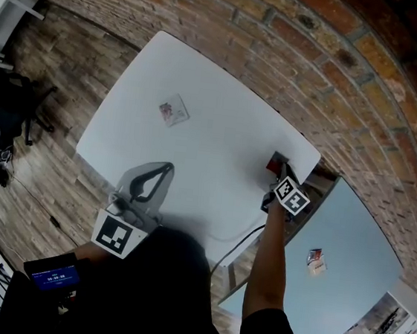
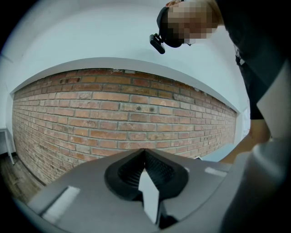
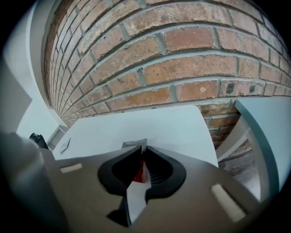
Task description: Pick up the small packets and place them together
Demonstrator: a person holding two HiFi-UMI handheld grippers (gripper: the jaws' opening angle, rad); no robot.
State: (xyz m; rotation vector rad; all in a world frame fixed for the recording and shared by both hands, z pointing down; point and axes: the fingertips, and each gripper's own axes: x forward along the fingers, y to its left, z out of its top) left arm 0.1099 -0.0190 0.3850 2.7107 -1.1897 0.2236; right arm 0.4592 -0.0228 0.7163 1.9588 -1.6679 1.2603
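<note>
Packets (image 1: 174,110): three; red packet (image 3: 139,173) pinched in right claw (image 3: 142,149).

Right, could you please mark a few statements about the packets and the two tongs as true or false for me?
1. The left tongs are closed with nothing in them. True.
2. The right tongs are wide open and empty. False: they are closed on the red packet.
3. A pale packet lies on the white table, away from both tongs. True.
4. The neighbouring blue table holds no packet. False: a third packet lies on it.
</note>
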